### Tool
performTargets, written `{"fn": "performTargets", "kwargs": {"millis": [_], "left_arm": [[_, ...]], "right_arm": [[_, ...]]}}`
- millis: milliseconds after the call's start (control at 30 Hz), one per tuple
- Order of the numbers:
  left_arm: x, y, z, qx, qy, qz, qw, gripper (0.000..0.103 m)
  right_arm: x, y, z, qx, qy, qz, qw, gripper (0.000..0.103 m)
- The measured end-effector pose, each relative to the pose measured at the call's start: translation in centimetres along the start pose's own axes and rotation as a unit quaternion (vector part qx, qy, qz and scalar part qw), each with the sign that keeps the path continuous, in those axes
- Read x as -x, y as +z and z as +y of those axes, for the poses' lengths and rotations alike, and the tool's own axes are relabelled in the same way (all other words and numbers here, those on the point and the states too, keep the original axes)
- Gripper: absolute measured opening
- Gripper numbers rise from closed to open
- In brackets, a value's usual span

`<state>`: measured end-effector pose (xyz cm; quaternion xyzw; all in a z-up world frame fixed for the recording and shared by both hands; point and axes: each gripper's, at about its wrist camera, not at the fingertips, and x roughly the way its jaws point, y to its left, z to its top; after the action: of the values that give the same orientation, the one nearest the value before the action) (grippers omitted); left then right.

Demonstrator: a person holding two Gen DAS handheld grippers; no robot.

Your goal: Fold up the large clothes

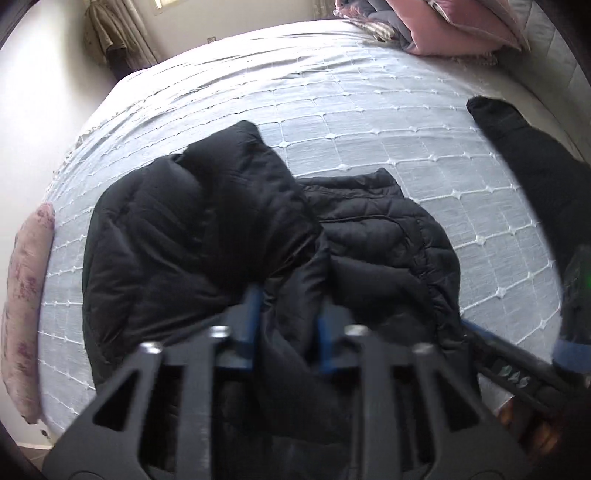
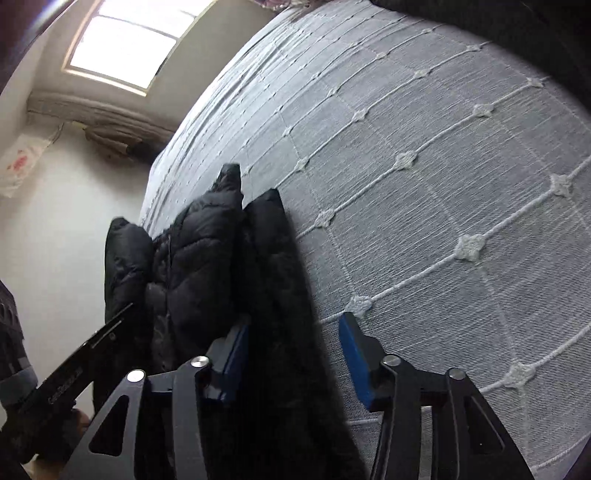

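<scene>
Black jacket (image 1: 207, 221) between down-tilted left gripper (image 1: 286, 317) jaws

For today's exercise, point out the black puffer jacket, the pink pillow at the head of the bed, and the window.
black puffer jacket (image 1: 207, 229): left wrist view, on the folded-over quilted panel.
pink pillow (image 1: 454, 26): left wrist view, on its front face.
window (image 2: 136, 40): right wrist view, on the bright glass pane.

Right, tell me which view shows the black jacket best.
The left wrist view: the jacket lies nearly whole on the bed. The right wrist view shows only its edge, side-on and partly hidden.
</scene>
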<state>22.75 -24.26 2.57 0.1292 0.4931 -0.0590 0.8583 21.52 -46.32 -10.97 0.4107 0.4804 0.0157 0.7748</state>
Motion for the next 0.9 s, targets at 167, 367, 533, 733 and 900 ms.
{"fn": "performTargets", "kwargs": {"millis": [167,367,533,733,900], "left_arm": [[4.4,-0.6,2.0,0.013,-0.125,-0.078,0.989,0.007],[3.2,-2.3,-0.7,-0.034,-0.185,-0.084,0.9785,0.007],[-2.4,-3.2,0.2,0.012,-0.238,-0.068,0.9688,0.008],[-1.6,-3.6,-2.2,-0.04,-0.184,-0.093,0.9777,0.016],[-1.4,-3.3,-0.3,-0.013,-0.211,-0.09,0.9733,0.028]], "right_arm": [[-1.0,0.3,1.2,0.007,0.052,-0.001,0.999,0.017],[-1.3,0.5,2.3,0.003,0.119,-0.012,0.993,0.016],[-3.0,0.9,0.5,-0.017,0.066,-0.001,0.998,0.016],[-1.2,1.5,0.1,-0.027,0.02,-0.011,0.999,0.034],[6.1,1.1,-0.2,-0.044,-0.034,-0.111,0.992,0.052]]}}
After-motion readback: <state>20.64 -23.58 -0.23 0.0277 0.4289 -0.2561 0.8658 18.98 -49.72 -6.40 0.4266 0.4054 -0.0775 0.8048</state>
